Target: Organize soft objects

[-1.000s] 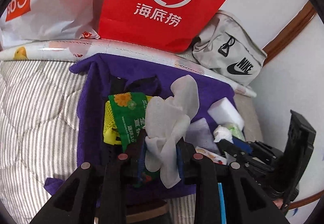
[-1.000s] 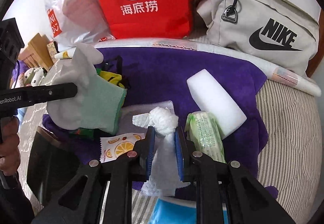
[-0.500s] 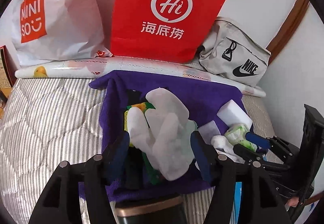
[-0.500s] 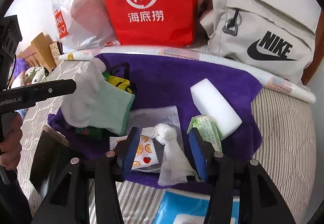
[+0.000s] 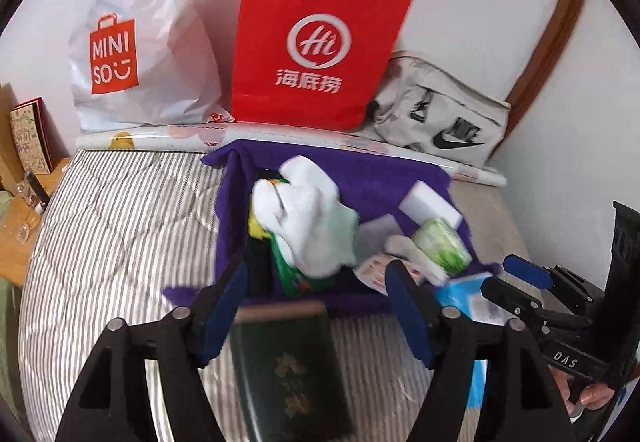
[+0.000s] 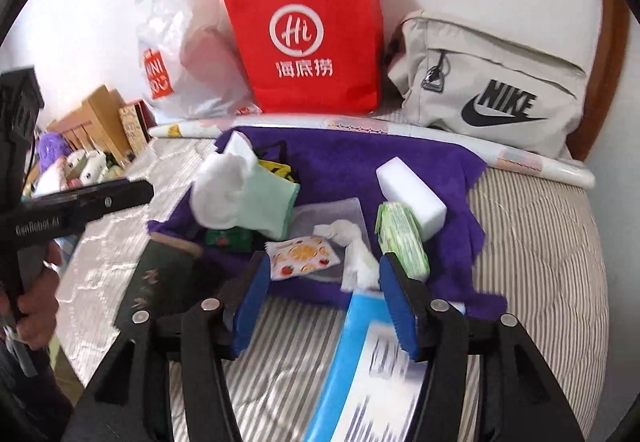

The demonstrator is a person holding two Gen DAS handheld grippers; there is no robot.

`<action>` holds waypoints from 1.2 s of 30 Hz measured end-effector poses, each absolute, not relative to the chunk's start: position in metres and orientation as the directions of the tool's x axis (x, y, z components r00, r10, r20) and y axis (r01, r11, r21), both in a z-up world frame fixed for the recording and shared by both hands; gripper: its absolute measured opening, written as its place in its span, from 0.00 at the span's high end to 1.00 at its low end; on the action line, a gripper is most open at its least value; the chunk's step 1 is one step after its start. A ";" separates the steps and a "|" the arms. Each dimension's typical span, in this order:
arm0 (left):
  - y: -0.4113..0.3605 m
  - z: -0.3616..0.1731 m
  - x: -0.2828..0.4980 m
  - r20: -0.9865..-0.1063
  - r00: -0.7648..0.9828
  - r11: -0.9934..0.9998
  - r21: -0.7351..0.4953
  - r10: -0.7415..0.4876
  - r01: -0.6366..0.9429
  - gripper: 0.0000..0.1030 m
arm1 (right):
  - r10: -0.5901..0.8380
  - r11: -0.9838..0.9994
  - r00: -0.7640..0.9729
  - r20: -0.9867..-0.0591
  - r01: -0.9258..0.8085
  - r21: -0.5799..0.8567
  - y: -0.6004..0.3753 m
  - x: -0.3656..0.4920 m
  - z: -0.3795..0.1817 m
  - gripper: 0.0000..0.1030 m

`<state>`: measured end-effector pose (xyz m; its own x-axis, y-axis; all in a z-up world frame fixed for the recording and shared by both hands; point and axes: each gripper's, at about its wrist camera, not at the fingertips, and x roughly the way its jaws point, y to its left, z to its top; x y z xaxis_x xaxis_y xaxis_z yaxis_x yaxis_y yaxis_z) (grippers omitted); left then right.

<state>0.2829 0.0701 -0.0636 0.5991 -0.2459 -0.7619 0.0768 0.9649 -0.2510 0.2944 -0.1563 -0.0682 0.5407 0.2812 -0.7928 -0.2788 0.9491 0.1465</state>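
Note:
A purple towel lies on the striped bed with soft things piled on it. On its left part rests a white glove with a mint cuff. A twisted white cloth lies at its near edge, beside a fruit-print sachet, a green tissue pack and a white sponge block. My left gripper hangs back from the glove, its jaws opening with nothing pressed between them. My right gripper is also opening, with the cloth loose near its right finger.
A dark green booklet and a blue pack lie on the bed in front of the towel. Behind it stand a red paper bag, a white plastic bag, a beige sports bag and a rolled sheet. Boxes stand at the left.
Both grippers opened and drew back and up from the towel. The left let go of the white glove, the right let go of the twisted cloth; both now lie on the towel.

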 end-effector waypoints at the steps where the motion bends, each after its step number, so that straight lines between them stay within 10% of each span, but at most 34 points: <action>1: 0.067 -0.061 0.275 -0.759 0.601 0.964 -0.251 -0.251 0.085 0.31 | 0.283 0.951 0.551 -0.785 -0.269 0.154 -0.160 0.285 -0.062 0.41; 20: 0.003 -0.021 0.114 -0.695 0.714 0.996 -0.038 -0.084 0.081 0.13 | 0.202 0.978 0.741 -0.641 -0.189 0.089 -0.197 0.124 -0.004 0.06; 36: 0.000 -0.012 0.055 -0.643 0.766 0.999 -0.030 -0.011 -0.011 0.12 | 0.185 0.980 0.724 -0.664 -0.186 0.070 -0.197 0.068 -0.005 0.03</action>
